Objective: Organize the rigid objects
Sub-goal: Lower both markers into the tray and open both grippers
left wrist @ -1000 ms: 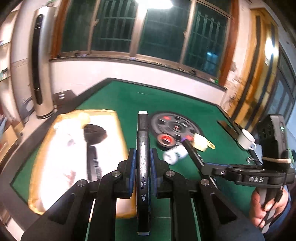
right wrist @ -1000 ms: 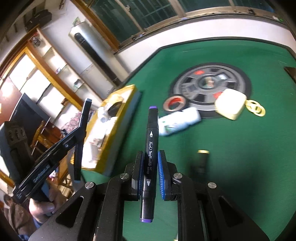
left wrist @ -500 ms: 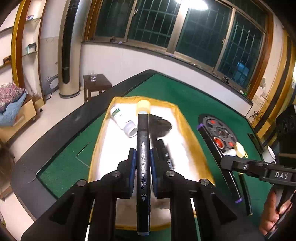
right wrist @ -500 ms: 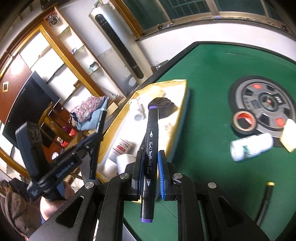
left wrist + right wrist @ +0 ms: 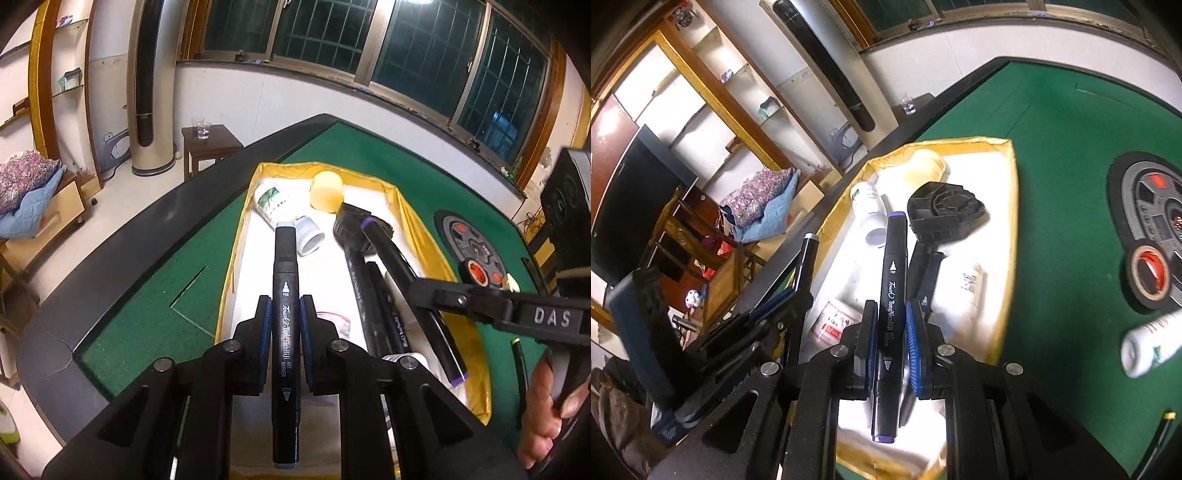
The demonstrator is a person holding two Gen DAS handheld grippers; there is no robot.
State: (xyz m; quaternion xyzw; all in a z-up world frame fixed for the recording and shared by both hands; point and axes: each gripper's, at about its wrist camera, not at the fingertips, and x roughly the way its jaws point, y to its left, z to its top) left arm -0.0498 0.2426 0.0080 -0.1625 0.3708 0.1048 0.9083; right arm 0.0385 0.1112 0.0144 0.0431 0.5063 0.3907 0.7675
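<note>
Two grippers, each pinching an art marker: left gripper [image 5: 284, 317] clamped on the grey-capped marker [image 5: 285, 295], right gripper [image 5: 891, 328] on the purple-capped marker [image 5: 891, 306]. Both hovering over the gold-rimmed tray [image 5: 406, 210], already loaded with bottles, markers, black fan.

Left hand-held gripper [image 5: 284, 320]: black angular frame, silver screws, blue pads showing. Right hand-held gripper [image 5: 890, 336]: same build, wearing white "DAS" lettering, ribbed blue pads.
</note>
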